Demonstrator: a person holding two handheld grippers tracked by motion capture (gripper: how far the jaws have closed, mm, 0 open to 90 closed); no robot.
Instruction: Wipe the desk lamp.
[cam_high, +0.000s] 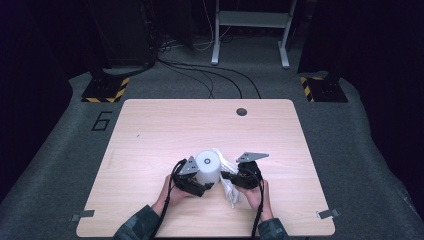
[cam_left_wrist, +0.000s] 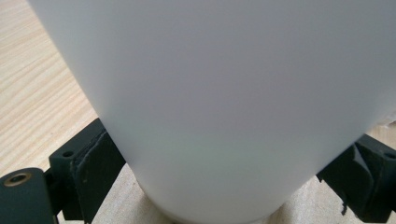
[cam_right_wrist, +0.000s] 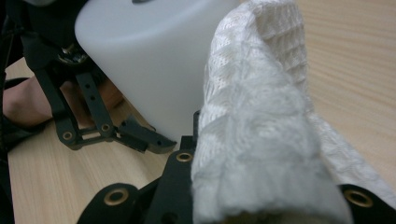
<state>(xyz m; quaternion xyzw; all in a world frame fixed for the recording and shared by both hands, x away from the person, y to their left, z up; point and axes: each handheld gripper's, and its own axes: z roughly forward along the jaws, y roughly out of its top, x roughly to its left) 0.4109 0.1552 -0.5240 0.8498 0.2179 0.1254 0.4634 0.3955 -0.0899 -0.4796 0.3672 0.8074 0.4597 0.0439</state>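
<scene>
Near the lower middle of the high view, a white cylindrical container (cam_high: 208, 167) stands upright on the pale wood-grain table (cam_high: 150, 130). It is clasped low on its smooth, matte wall by the left gripper (cam_high: 196, 184), whose jaws are spread wide around it. A white knitted cloth (cam_right_wrist: 261, 140), soft and ribbed, is pinched tight in the right gripper (cam_high: 231, 179) and pressed against the container's side. Wiping appears to be under way; how much of the surface remains cannot be judged.

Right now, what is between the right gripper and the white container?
The white knitted cloth, held in the right gripper, lies against the white container. This shows in the right gripper view. The left gripper clamps the container.
</scene>
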